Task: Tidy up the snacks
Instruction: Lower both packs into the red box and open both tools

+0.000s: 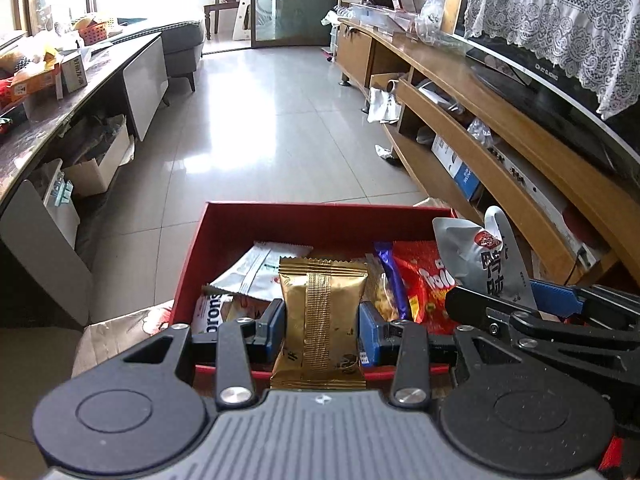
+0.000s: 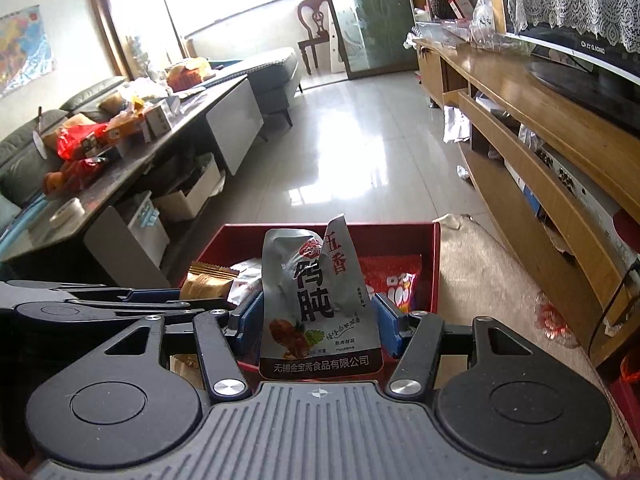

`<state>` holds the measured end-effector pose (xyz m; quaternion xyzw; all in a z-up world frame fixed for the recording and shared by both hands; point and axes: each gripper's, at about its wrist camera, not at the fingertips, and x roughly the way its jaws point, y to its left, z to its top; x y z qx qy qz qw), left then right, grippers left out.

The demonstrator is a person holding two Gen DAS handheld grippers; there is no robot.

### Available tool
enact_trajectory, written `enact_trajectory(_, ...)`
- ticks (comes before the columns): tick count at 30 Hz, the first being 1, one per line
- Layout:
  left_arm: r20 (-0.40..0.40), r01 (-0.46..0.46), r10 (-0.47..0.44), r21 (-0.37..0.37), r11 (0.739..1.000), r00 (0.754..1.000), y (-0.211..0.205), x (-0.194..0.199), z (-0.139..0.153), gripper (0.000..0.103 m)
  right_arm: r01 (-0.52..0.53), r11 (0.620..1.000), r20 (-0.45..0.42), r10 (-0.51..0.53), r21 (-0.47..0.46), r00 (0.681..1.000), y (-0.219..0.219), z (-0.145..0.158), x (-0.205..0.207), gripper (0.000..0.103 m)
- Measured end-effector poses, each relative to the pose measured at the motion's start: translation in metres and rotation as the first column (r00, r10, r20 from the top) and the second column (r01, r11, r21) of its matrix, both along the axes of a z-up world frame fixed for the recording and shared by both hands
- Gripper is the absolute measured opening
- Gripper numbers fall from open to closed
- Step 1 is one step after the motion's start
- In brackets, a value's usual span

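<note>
The gold snack packet (image 1: 322, 312) is crinkled metallic foil, glossy, with a ribbed seam down its middle. The grey pouch (image 2: 318, 300) is smooth silvery plastic film, creased near its top. The red snack bag (image 1: 426, 284) is shiny printed plastic. The red box (image 1: 320, 218) looks like matt cardboard. The left claw (image 1: 322, 324) and right claw (image 2: 316, 320) have matt black plastic arms, bright metal rivets, blue plastic pads and a ribbed grey plastic body. The floor tiles (image 1: 260, 120) are polished and mirror-glossy. The TV cabinet (image 1: 500, 120) is smooth varnished wood; the lace cloth (image 1: 560, 12) is white openwork fabric.
</note>
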<state>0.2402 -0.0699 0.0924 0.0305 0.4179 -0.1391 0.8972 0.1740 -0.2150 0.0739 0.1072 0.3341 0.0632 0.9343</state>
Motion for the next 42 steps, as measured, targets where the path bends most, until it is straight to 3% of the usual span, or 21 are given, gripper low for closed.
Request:
enact_trajectory(16,0.008,-0.035,0.035,0.014,0.999,0.999,-0.002,0.028,-0.007,0.036,0.005,0.999,0.020,-0.006,0.040,1.000,-0.002,-0.008,0.023,0.066)
enact_trajectory(42,-0.027,-0.044,0.046,0.069,0.997,0.999,-0.015,0.054,-0.041,0.036,0.039,0.998,-0.046,-0.036,0.058,0.998,-0.007,-0.036,0.048,0.066)
